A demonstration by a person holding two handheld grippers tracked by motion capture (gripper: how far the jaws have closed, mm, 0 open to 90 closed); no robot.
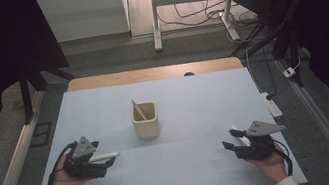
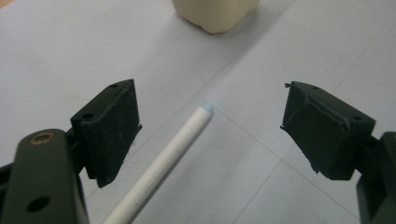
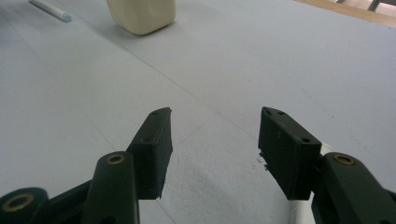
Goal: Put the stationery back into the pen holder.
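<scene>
Left claw [image 2: 210, 135] spread around the white pen [image 2: 163, 163]: centre it, pinch mid-barrel, lift toward cup [image 1: 145, 121] at 1 o'clock; right claw [image 3: 212, 154] spread, empty.

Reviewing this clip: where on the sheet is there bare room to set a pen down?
Bare sheet runs between the left claw and the right claw, and also behind the cream holder toward the wooden edge. It is tight beside the left claw's white pen and by the right claw.

No legible text, seemingly.
</scene>
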